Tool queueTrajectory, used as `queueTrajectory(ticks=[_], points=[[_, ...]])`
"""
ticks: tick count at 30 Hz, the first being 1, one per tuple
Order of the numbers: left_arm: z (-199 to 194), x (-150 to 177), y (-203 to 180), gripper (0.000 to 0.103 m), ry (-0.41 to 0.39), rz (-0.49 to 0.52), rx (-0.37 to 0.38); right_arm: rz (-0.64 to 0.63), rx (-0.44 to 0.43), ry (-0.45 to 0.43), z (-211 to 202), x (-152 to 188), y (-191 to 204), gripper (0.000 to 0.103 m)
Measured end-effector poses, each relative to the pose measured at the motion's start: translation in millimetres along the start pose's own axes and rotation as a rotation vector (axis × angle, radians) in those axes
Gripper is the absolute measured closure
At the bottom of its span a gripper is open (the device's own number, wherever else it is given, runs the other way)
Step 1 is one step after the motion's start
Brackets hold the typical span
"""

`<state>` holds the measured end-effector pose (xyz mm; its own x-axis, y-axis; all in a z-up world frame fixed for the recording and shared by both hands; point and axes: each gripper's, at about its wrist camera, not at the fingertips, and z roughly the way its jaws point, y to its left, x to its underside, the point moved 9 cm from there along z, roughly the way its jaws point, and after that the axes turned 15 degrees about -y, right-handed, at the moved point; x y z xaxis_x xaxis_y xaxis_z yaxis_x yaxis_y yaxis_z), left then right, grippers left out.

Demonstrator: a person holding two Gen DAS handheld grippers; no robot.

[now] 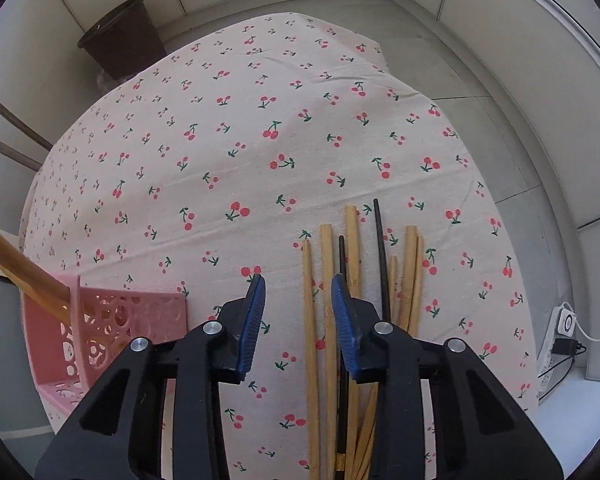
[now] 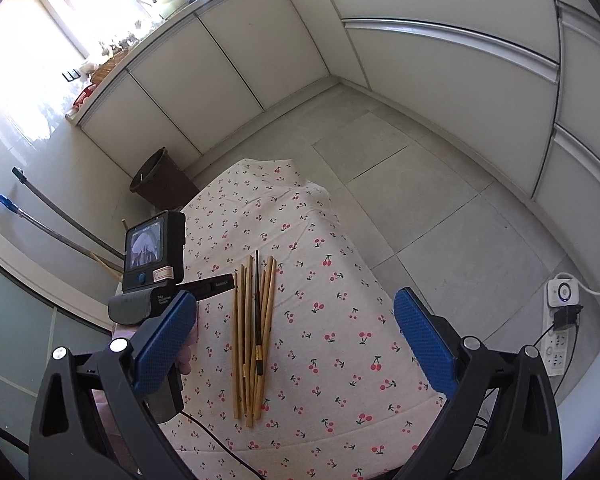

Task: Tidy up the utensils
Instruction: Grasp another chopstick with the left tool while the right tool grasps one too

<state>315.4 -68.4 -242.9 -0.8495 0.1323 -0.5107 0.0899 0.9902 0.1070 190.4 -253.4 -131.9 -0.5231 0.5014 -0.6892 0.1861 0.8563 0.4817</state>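
Between the blue pads of the left gripper (image 1: 298, 294) two bamboo sticks from the chopsticks (image 1: 355, 320) are lying on the cherry-print tablecloth (image 1: 220, 140); the jaws are standing partly apart, and the pads are not yet pressing on either stick. This is looking like the picking step, with sorting into the pink basket (image 1: 112, 320) just left of the gripper barely begun, since one bamboo stick (image 1: 20, 272) is already leaning in it. Next, the jaws are needing to settle on one stick or a matched pair and pinch without dragging its neighbours. Further right, the two black chopsticks (image 1: 379, 256) are lying mixed among the bamboo ones, touching them, so separating colours is likely going to be fiddly. Well to the right and nearer, the right gripper (image 2: 296, 320) is hovering with its jaws wide apart and nothing in them. On the far left floor a dark bin (image 1: 120, 36) is standing; a power strip (image 2: 559, 328) is lying at the right, clear of the work
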Motion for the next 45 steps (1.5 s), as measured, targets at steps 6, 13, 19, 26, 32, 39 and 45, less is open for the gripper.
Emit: queueTrajectory(ticks=[6, 13, 19, 26, 32, 39, 45], points=[[11.7, -0.2, 1.9, 0.075, 0.008, -0.002, -0.011, -0.018, 0.005, 0.012, 4.1, 2.9, 4.1, 0.007], [33.1, 3.3, 1.5, 0.083, 0.029, -0.014, -0.015, -0.025, 0.019, 0.033, 10.9, 7.6, 0.7, 0.007], [29.5, 9.7, -4.0, 0.098, 0.018, -0.006, 0.053, -0.02, 0.046, 0.071, 28.4, 15.8, -5.4, 0.007], [-29.2, 40.5, -10.3, 0.099, -0.067, 0.061, 0.122, -0.066, 0.126, 0.127, 83.3, 31.9, -7.8, 0.007], [-121.9, 54.7, 13.7, 0.099, -0.233, -0.01, 0.208, 0.011, 0.095, 0.258, 133.6, 54.3, -0.8, 0.023], [-185.0, 85.7, 49.3, 0.099, -0.34, -0.087, 0.22, 0.049, 0.073, 0.316, 177.2, 69.7, 20.7, 0.057], [-202.8, 84.4, 65.2, 0.099, -0.407, -0.103, 0.24, -0.007, 0.128, 0.334, 201.8, 81.8, 31.4, 0.065]])
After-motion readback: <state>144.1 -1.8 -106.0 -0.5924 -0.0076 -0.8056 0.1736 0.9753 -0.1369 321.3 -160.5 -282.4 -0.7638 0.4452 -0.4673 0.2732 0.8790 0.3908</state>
